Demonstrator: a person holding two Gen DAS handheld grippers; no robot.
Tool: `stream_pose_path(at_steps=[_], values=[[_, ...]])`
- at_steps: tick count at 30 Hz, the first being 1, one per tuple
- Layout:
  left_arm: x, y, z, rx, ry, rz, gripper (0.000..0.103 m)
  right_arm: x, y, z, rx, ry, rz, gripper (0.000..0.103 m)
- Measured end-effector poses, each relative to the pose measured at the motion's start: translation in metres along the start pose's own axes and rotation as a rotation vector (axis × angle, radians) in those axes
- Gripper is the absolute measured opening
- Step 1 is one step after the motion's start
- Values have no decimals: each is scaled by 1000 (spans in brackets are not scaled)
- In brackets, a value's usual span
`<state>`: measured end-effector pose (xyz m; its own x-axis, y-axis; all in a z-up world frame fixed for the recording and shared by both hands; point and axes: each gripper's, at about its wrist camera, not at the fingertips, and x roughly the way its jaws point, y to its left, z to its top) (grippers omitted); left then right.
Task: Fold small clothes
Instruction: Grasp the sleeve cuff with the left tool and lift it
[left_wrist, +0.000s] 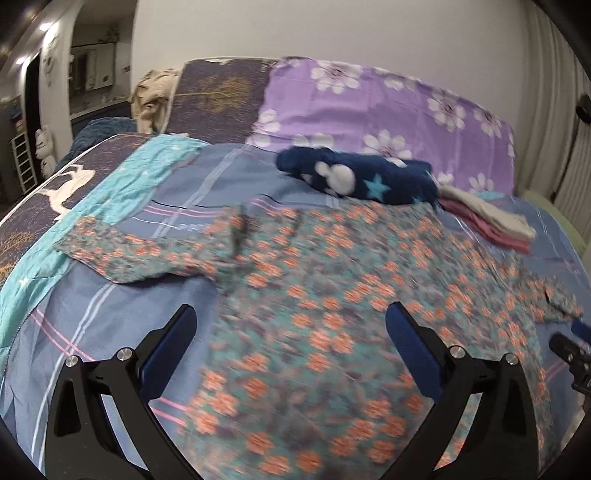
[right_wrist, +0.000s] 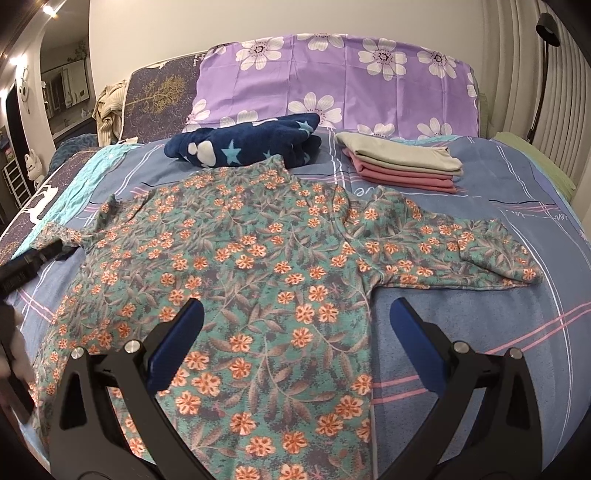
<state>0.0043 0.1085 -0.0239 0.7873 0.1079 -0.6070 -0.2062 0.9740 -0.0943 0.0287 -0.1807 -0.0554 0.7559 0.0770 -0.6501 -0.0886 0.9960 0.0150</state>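
A teal long-sleeved shirt with orange flowers (right_wrist: 258, 258) lies spread flat on the blue checked bedsheet (right_wrist: 480, 332), both sleeves out to the sides. It also shows, blurred, in the left wrist view (left_wrist: 314, 314). My left gripper (left_wrist: 291, 339) is open and empty, hovering over the shirt's lower left part. My right gripper (right_wrist: 295, 332) is open and empty over the shirt's lower right edge. The left gripper's tip (right_wrist: 33, 258) shows at the shirt's left sleeve in the right wrist view, and the right gripper's tip (left_wrist: 569, 343) at the left wrist view's right edge.
A folded navy star-print fleece (right_wrist: 251, 144) and a stack of folded pink and beige clothes (right_wrist: 402, 162) lie behind the shirt. A purple flowered pillow (right_wrist: 332, 81) stands at the headboard. A turquoise cloth (left_wrist: 110, 199) lies at the bed's left side.
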Motion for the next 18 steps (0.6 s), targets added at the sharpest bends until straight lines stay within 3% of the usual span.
stream_pose_path(at_steps=[2,4,7,12,18], values=[[7,38,8,-91,-21,-28,102,4,-1,0,0,11,-8,101],[22,82,16,-194,-2,5,99,9,-2,0,-2,23,-8,101],[48,147,20,-334,46,57,86,14,0,2,-14,37,-6,101],[86,254,11,-652,108,50,63,25,2,6,-24,53,-23,101],[123,318,6,-838,93,57,62,40,6,7,-24,89,-34,101]])
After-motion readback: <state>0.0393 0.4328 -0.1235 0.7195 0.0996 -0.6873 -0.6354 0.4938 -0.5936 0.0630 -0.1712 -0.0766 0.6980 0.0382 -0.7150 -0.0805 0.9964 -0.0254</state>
